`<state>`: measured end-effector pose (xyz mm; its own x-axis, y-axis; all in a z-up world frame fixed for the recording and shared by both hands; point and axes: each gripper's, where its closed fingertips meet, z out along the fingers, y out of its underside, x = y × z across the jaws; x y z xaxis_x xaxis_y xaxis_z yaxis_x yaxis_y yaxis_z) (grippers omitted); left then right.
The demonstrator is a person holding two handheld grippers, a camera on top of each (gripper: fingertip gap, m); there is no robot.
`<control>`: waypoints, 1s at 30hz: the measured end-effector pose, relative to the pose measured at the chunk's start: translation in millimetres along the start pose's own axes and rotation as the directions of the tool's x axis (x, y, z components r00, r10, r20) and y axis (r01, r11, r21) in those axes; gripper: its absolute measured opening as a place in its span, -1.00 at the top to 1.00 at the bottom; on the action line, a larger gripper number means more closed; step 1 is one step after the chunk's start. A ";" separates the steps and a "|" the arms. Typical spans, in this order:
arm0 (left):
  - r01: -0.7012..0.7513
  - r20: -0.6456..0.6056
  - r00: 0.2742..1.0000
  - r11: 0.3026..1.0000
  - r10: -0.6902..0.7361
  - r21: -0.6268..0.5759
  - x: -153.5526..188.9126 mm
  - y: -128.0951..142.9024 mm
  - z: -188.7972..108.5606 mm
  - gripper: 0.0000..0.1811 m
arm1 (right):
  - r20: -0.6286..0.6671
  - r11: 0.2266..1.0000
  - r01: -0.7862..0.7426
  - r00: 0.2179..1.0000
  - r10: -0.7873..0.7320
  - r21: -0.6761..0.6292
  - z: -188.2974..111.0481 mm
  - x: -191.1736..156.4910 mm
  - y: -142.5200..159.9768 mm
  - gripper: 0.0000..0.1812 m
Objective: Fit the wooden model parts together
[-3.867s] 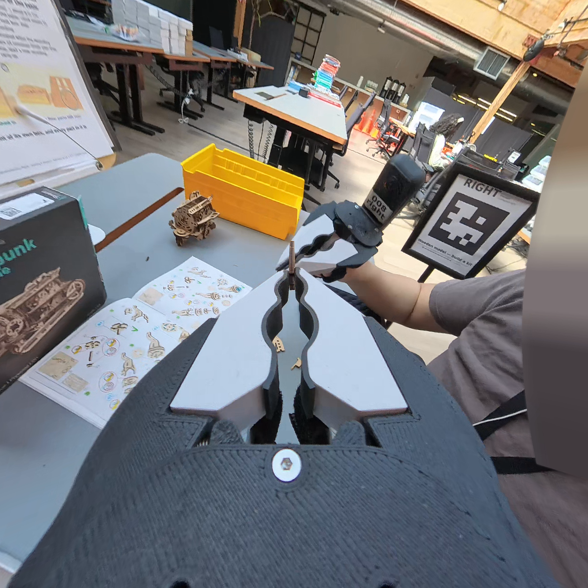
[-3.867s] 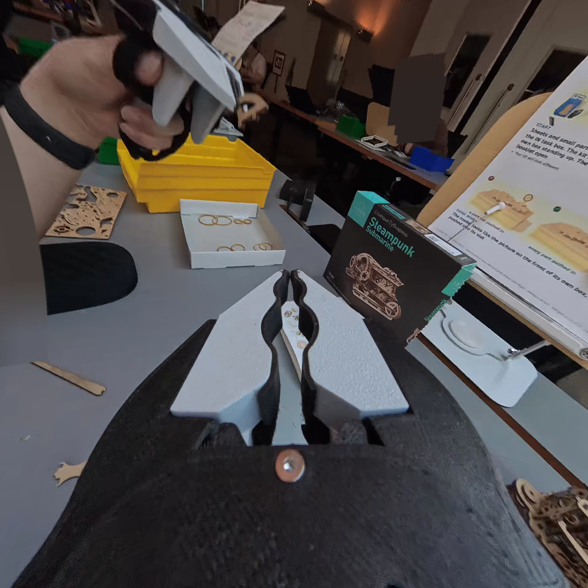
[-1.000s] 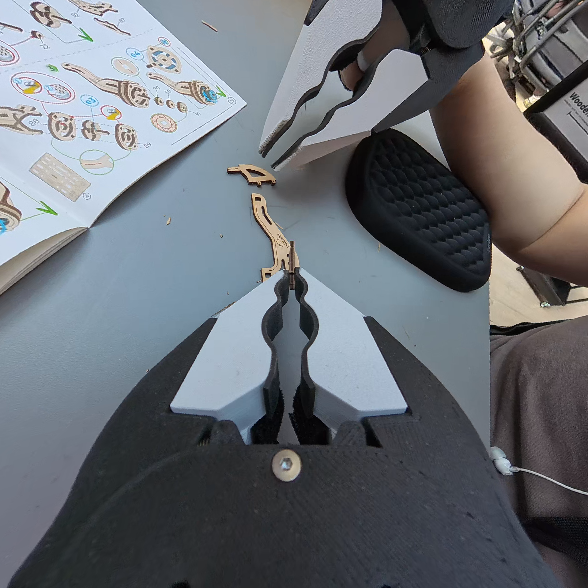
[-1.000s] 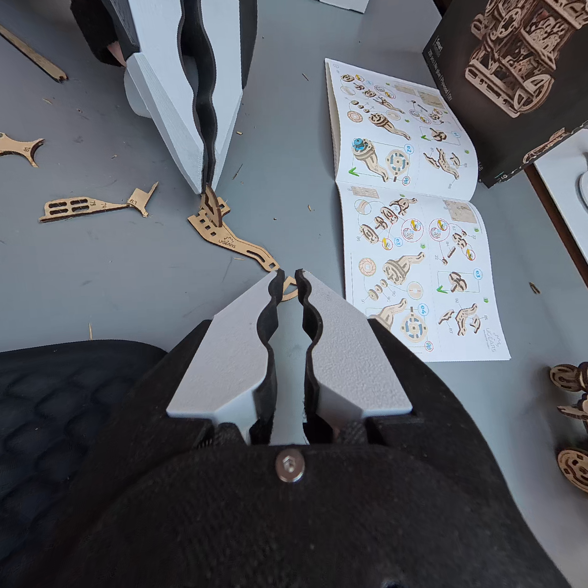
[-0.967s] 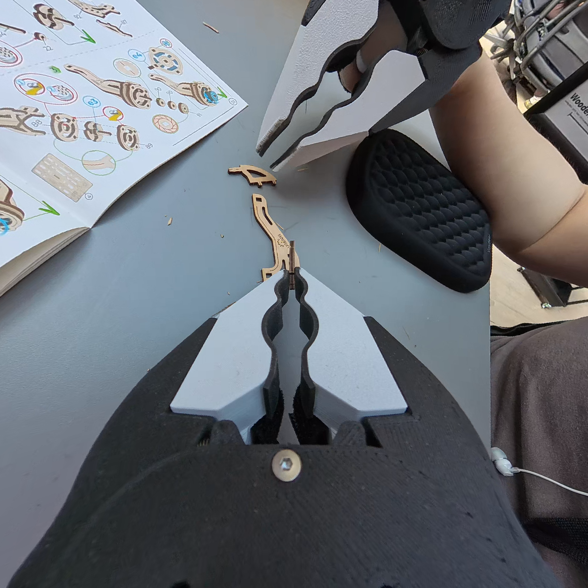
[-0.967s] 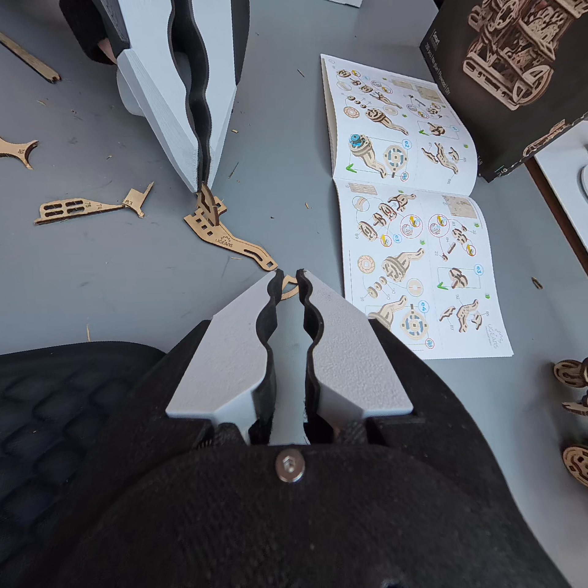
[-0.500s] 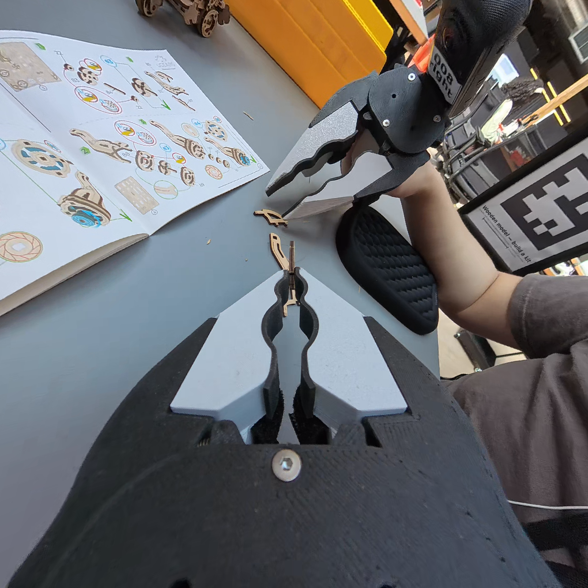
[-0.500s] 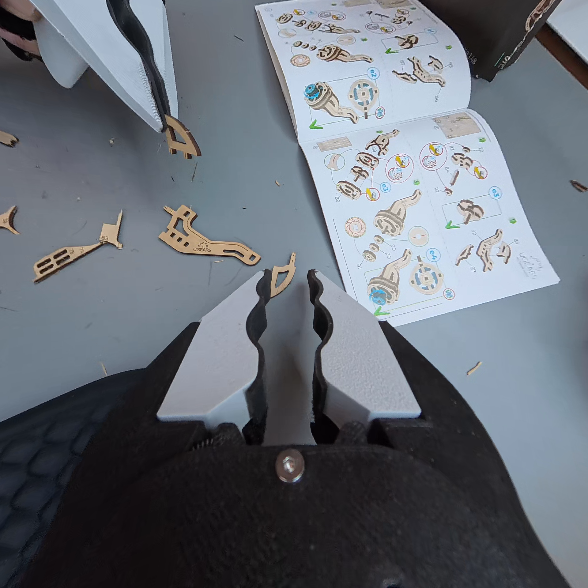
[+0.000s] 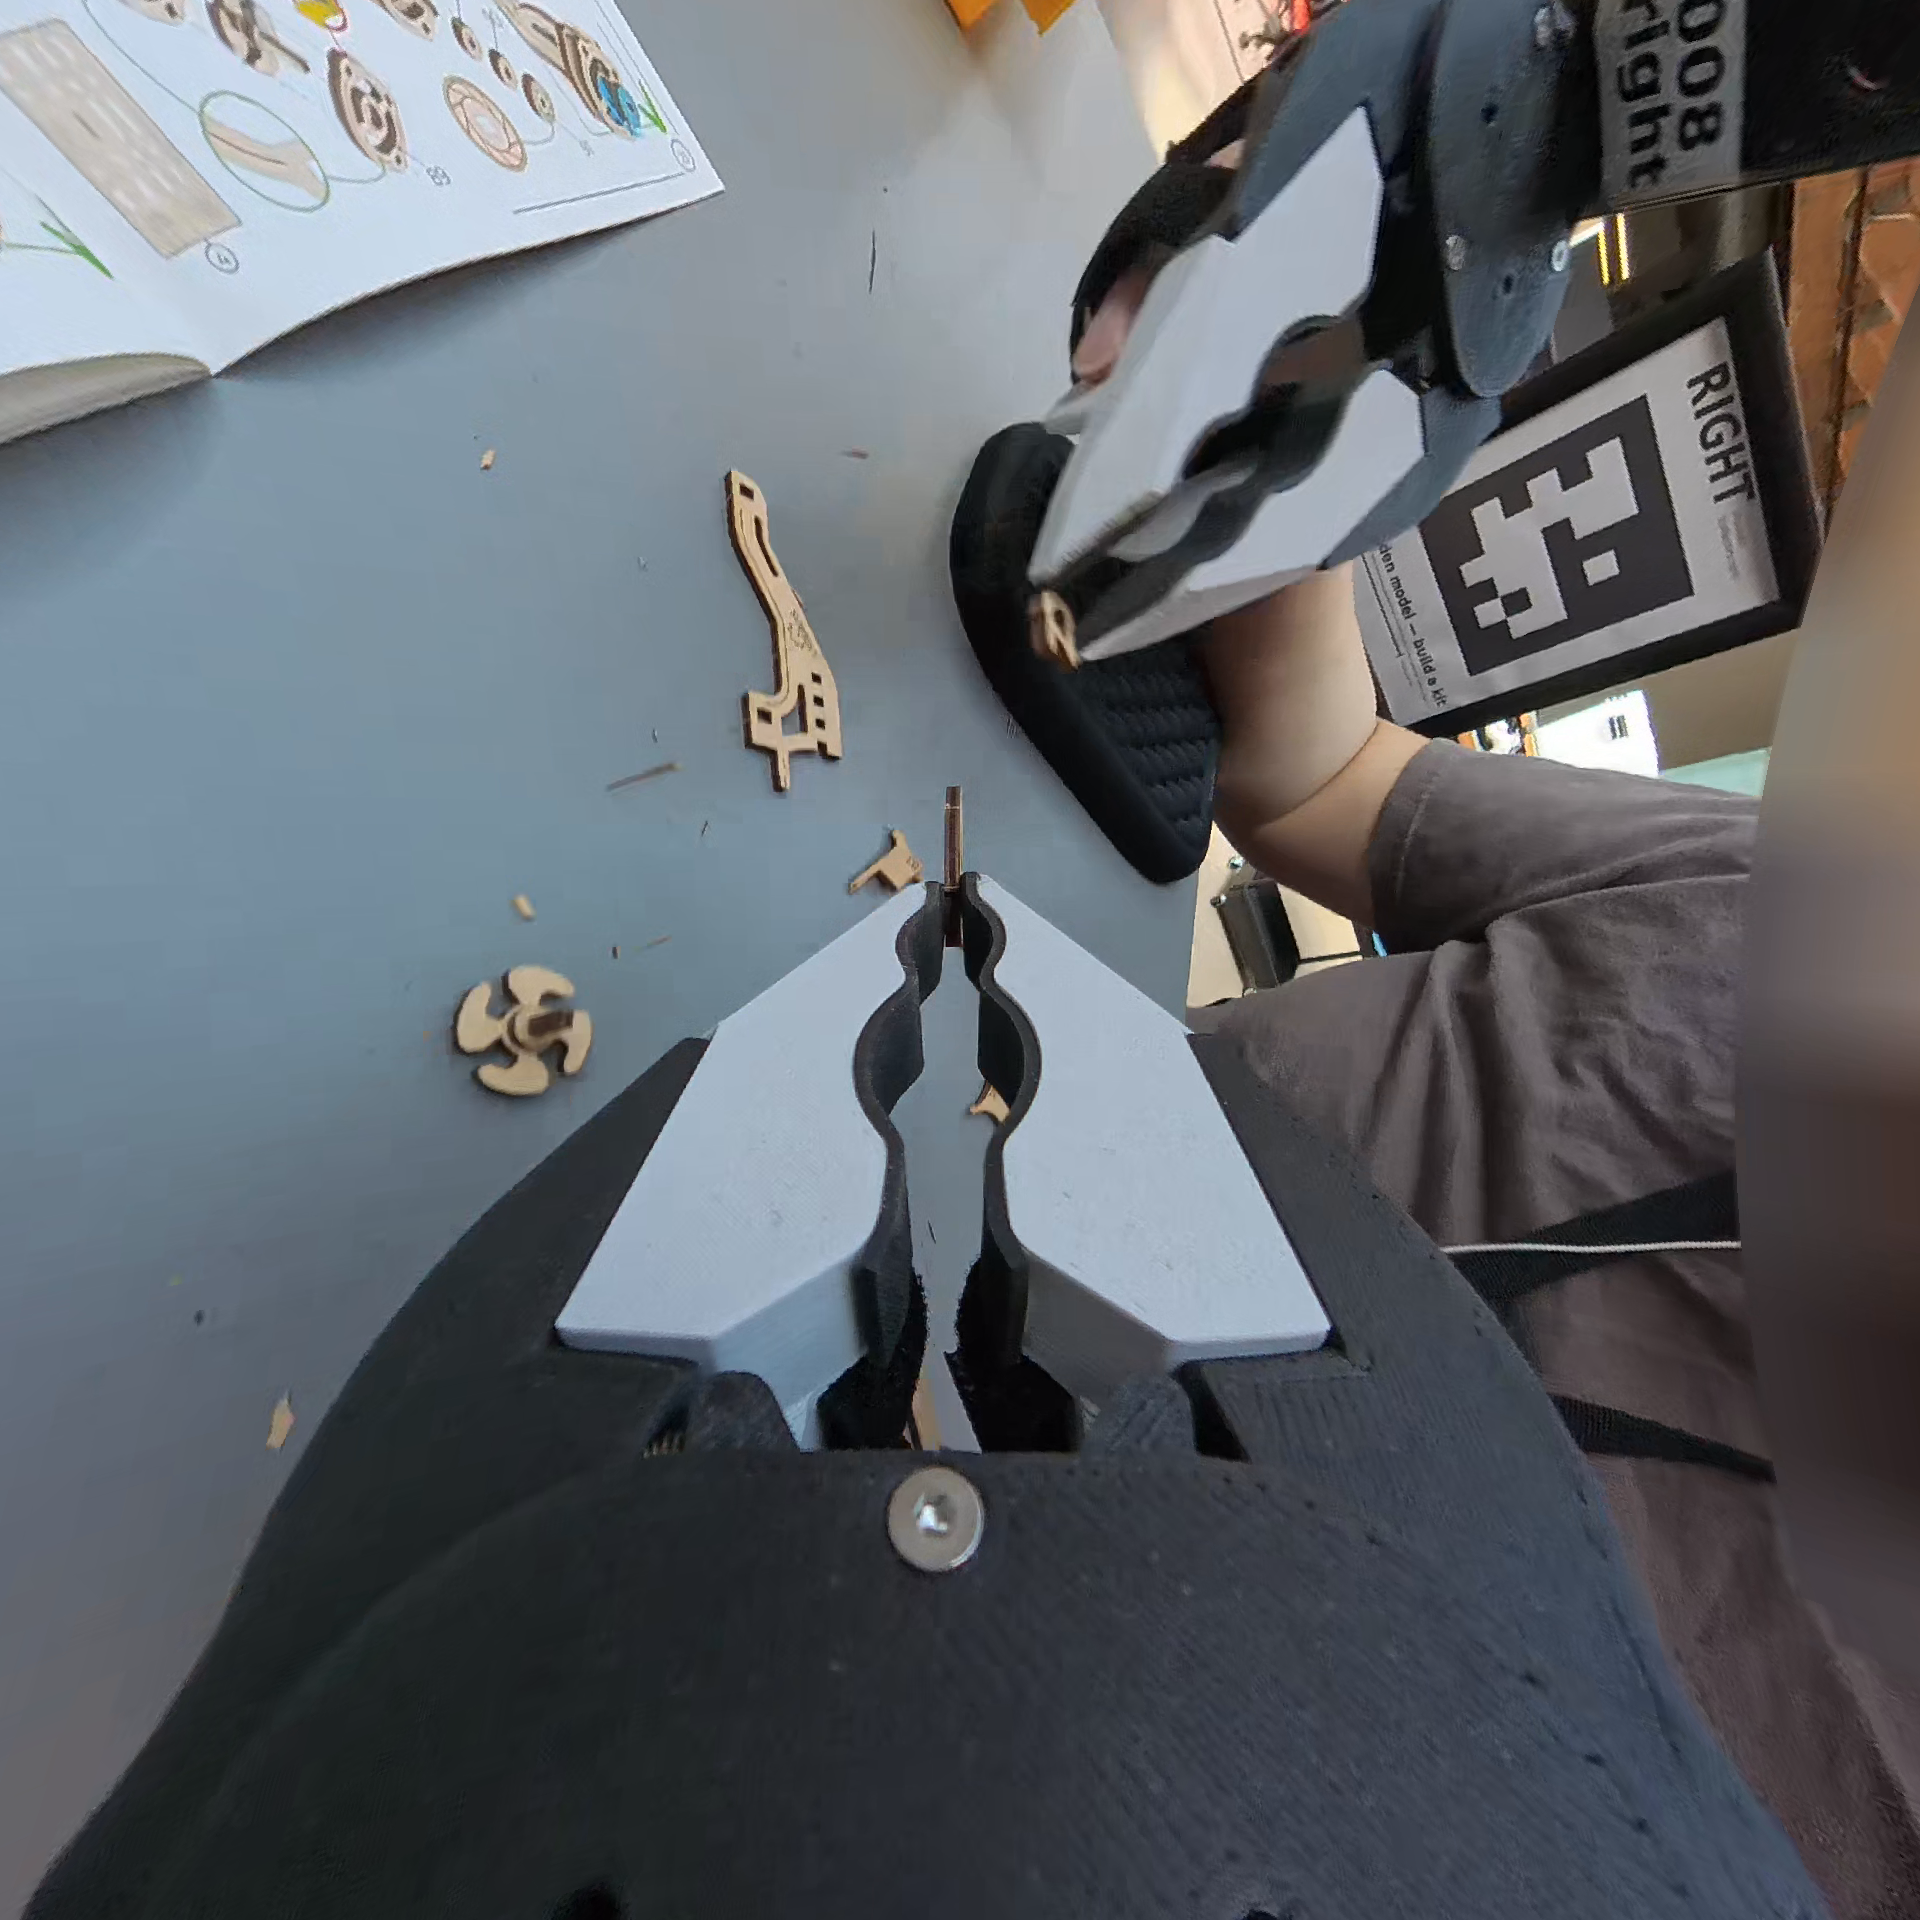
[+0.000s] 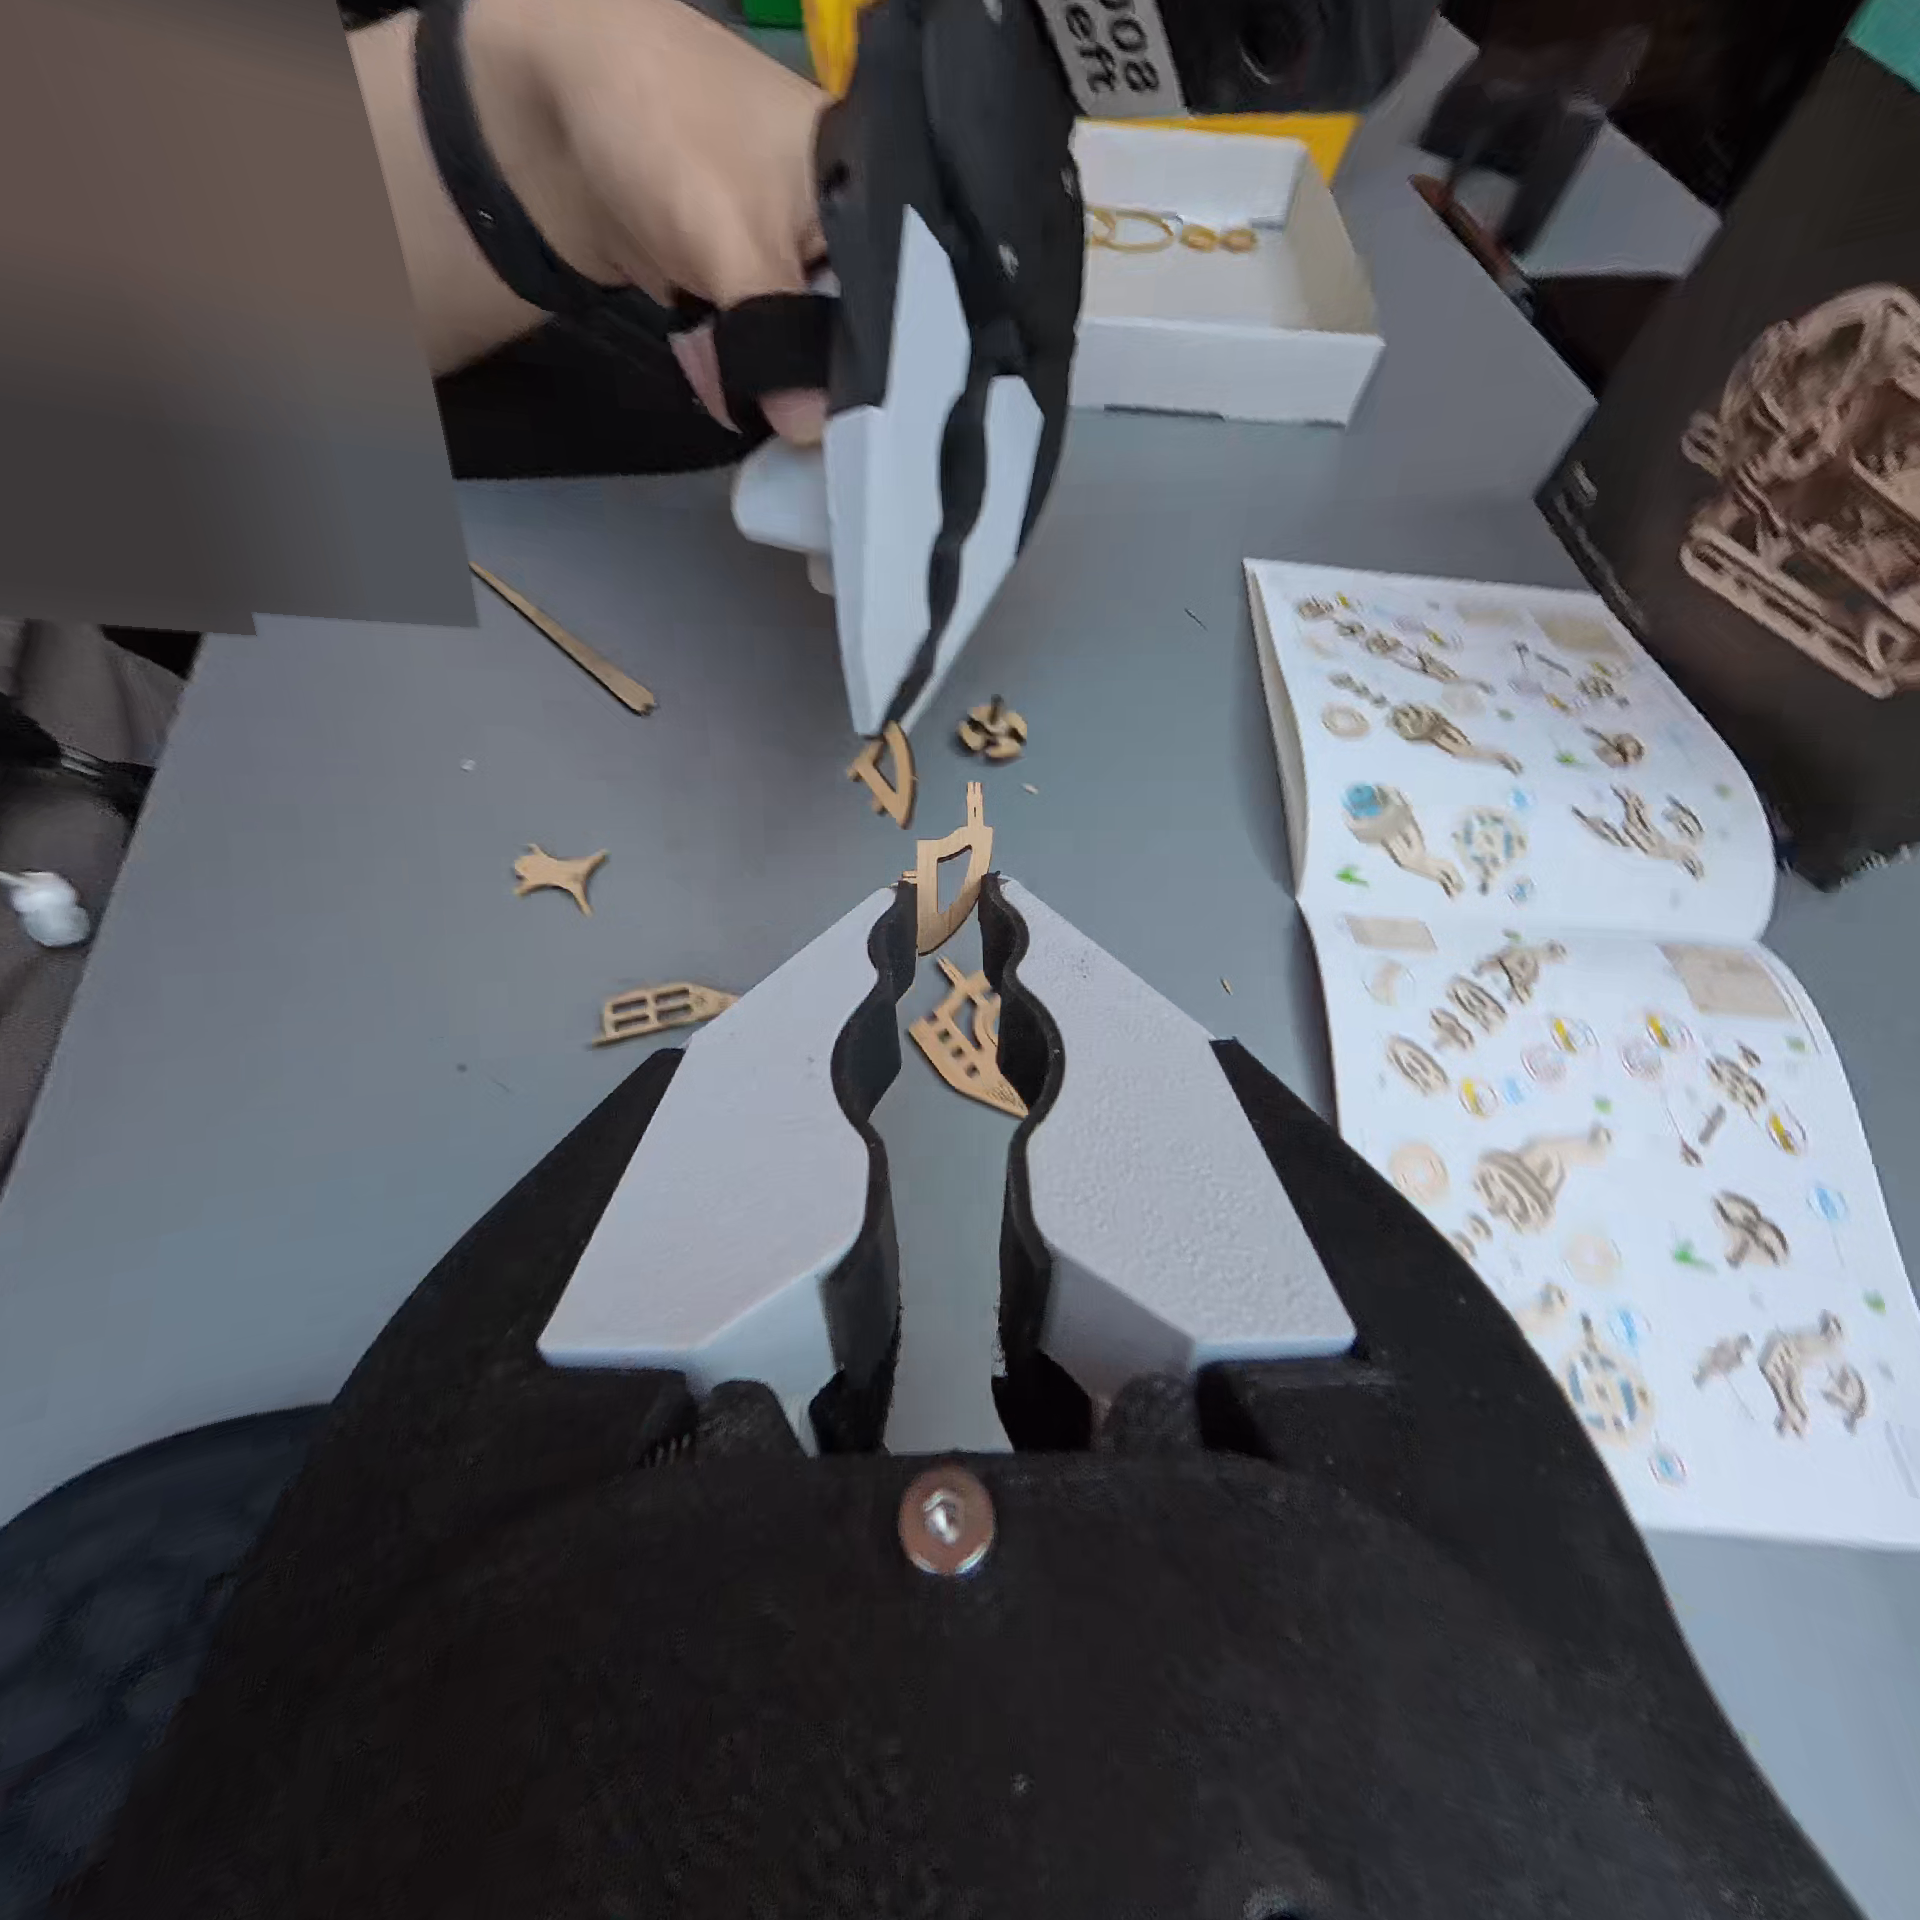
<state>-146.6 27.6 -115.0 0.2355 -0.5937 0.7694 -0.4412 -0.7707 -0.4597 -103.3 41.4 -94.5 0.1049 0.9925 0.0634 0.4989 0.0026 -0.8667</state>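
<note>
My left gripper (image 9: 951,896) is shut on a small fan-shaped wooden part (image 9: 951,847), seen edge-on here and flat in the right wrist view (image 10: 889,777). My right gripper (image 10: 940,896) is shut on a small curved wooden part (image 10: 945,894) and holds it above the grey table (image 10: 312,935). That gripper (image 9: 1055,623) also shows at the upper right of the left wrist view. The two held parts are close together but apart. A long slotted wooden part (image 9: 787,634) lies flat on the table; it also shows between my right fingers (image 10: 961,1039).
Loose wooden pieces lie around: a propeller-shaped one (image 9: 523,1029), a star-shaped one (image 10: 558,873), a slotted one (image 10: 660,1010), a thin stick (image 10: 566,639). An open instruction booklet (image 10: 1558,987), a dark kit box (image 10: 1766,416), a white tray (image 10: 1205,343) and a black pad (image 9: 1101,707) are near. My hands' fingertips stand some 6 centimetres from each other. My left gripper's tips are some 15 centimetres from the thin stick (image 10: 566,639).
My right gripper has shut on the small curved part and lifted it off the table. My left gripper, still holding its part, has moved close to it.
</note>
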 end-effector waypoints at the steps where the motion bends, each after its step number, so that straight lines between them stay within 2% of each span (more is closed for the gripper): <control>1: 0.014 0.010 1.000 1.000 -0.014 -0.020 0.0 7.2 -6.9 0.99 | 0.042 0.999 0.035 0.998 -0.035 0.016 9.0 -14.4 -9.2 0.87; 3: 0.040 0.036 0.999 0.999 -0.039 -0.023 -0.7 18.7 -22.2 0.99 | 0.112 0.996 0.092 0.990 -0.092 -0.002 31.5 -36.7 -11.9 0.87; 5: 0.080 0.068 0.995 0.996 -0.076 -0.050 -4.4 35.4 -32.3 0.99 | 0.144 0.987 0.144 0.981 -0.132 -0.075 51.8 -46.5 -1.0 0.87; 9: 0.179 0.082 0.982 0.974 -0.168 -0.139 -11.7 67.5 -26.8 0.99 | 0.202 0.978 0.188 0.965 -0.168 -0.085 69.3 -59.2 4.4 0.87; 11: 0.207 0.074 0.978 0.966 -0.197 -0.158 -14.2 74.9 -21.5 0.99 | 0.211 0.975 0.205 0.960 -0.182 -0.091 72.0 -61.8 6.3 0.87; 13: 0.223 0.045 0.975 0.961 -0.219 -0.163 -13.8 76.8 -17.7 0.99 | 0.224 0.970 0.222 0.955 -0.196 -0.097 72.9 -65.0 10.1 0.87; 16: 0.215 0.081 0.976 0.962 -0.204 -0.167 -23.1 78.2 -16.3 0.98 | 0.227 0.970 0.218 0.955 -0.189 -0.110 74.0 -65.7 14.9 0.87; 17: 0.213 0.089 0.976 0.963 -0.201 -0.165 -24.6 77.7 -15.7 0.88 | 0.225 0.970 0.216 0.956 -0.187 -0.114 74.2 -65.1 16.1 0.87; 21: 0.198 0.075 0.979 0.969 -0.189 -0.150 -22.2 73.8 -17.3 0.77 | 0.212 0.971 0.207 0.961 -0.179 -0.122 75.8 -61.0 19.1 0.87; 26: 0.165 0.143 0.977 0.984 -0.155 -0.060 -28.4 71.6 -39.3 0.62 | 0.172 0.978 0.174 0.973 -0.153 -0.115 82.9 -56.9 6.9 0.87; 30: 0.111 0.148 0.982 0.993 -0.117 0.045 -29.4 68.9 -57.4 0.70 | 0.169 0.975 0.162 0.976 -0.135 -0.152 97.9 -59.4 -1.2 0.87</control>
<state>-233.6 5.2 -143.8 0.4107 -0.5274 0.7438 -0.3725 -0.8416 -0.3910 -194.3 -5.5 -145.7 -0.1108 0.9893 0.0954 0.6339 0.1443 -0.7598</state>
